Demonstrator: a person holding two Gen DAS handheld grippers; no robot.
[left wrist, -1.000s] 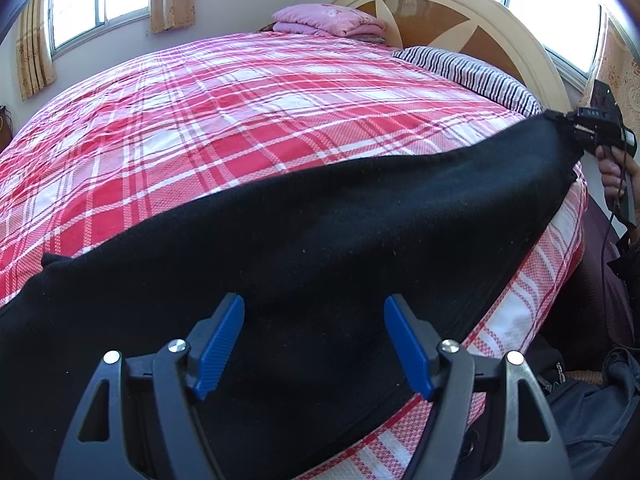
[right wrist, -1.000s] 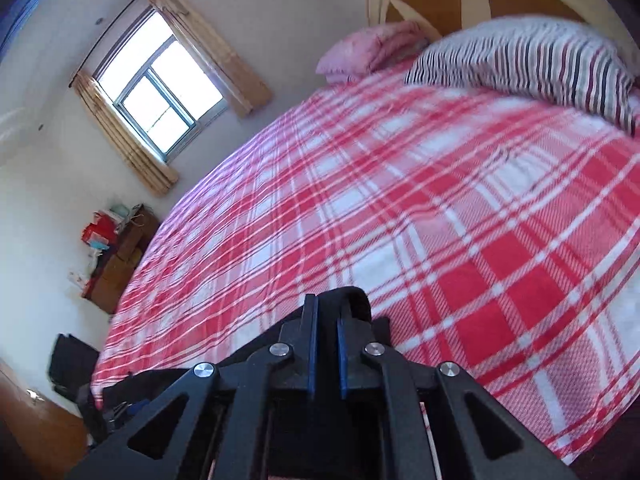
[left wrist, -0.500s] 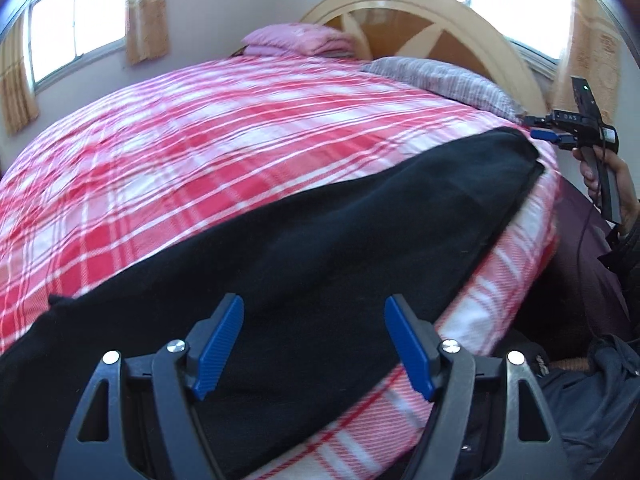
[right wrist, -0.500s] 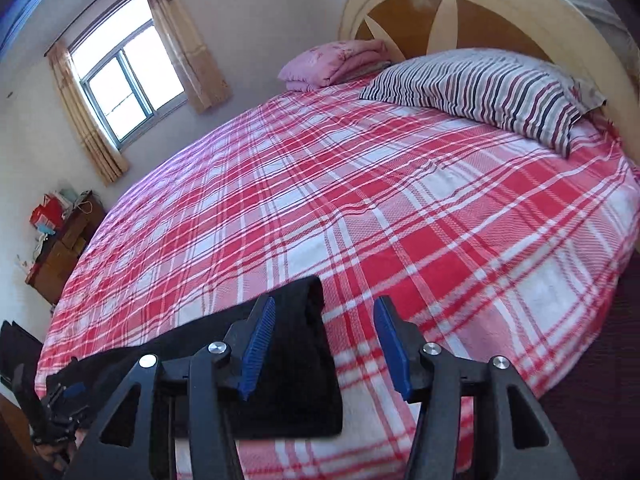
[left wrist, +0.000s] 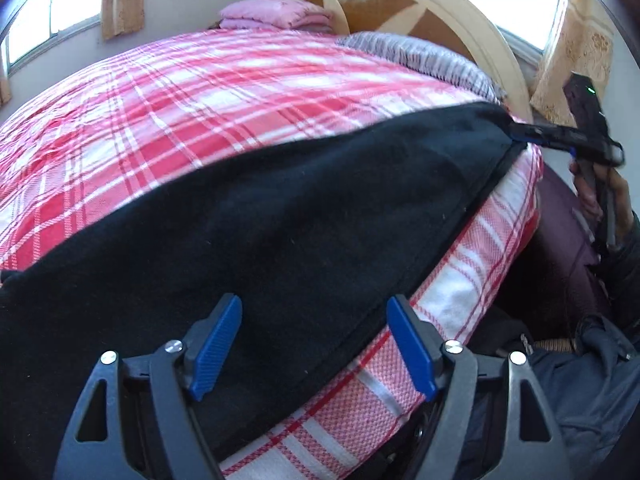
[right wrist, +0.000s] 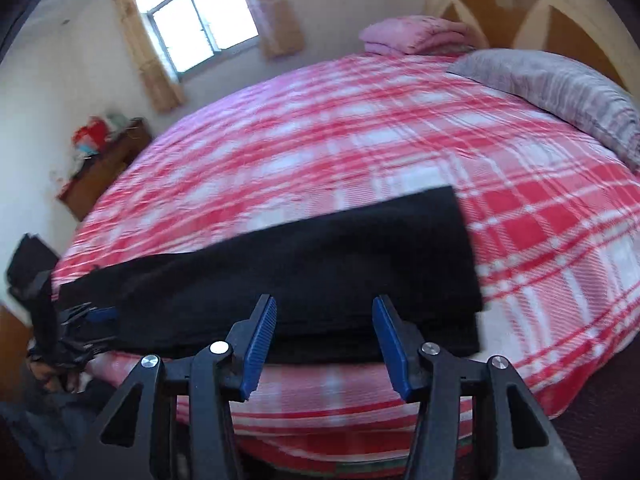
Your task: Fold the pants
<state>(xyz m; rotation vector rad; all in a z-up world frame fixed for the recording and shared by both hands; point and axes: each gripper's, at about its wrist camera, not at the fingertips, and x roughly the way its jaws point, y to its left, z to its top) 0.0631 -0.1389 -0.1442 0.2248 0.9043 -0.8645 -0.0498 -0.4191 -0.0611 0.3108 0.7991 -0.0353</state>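
Black pants (left wrist: 256, 240) lie stretched lengthwise along the near edge of a bed with a red and white plaid cover (left wrist: 180, 92). My left gripper (left wrist: 316, 344) is open and empty, low over one end of the pants. In the right wrist view the pants (right wrist: 320, 264) lie folded in layers, their squared end toward the right. My right gripper (right wrist: 324, 344) is open and empty just in front of that end. The right gripper also shows in the left wrist view (left wrist: 532, 134), at the far end of the pants.
A striped pillow (right wrist: 560, 92) and a folded pink blanket (right wrist: 412, 36) lie by the curved wooden headboard (left wrist: 420, 8). A wooden cabinet with clutter (right wrist: 100, 160) stands by the far wall. Dark clothing (left wrist: 592, 380) lies beside the bed.
My right gripper opened, let go of the pants' end and pulled back from it. The pants now lie flat on the bed. My left gripper stayed open.
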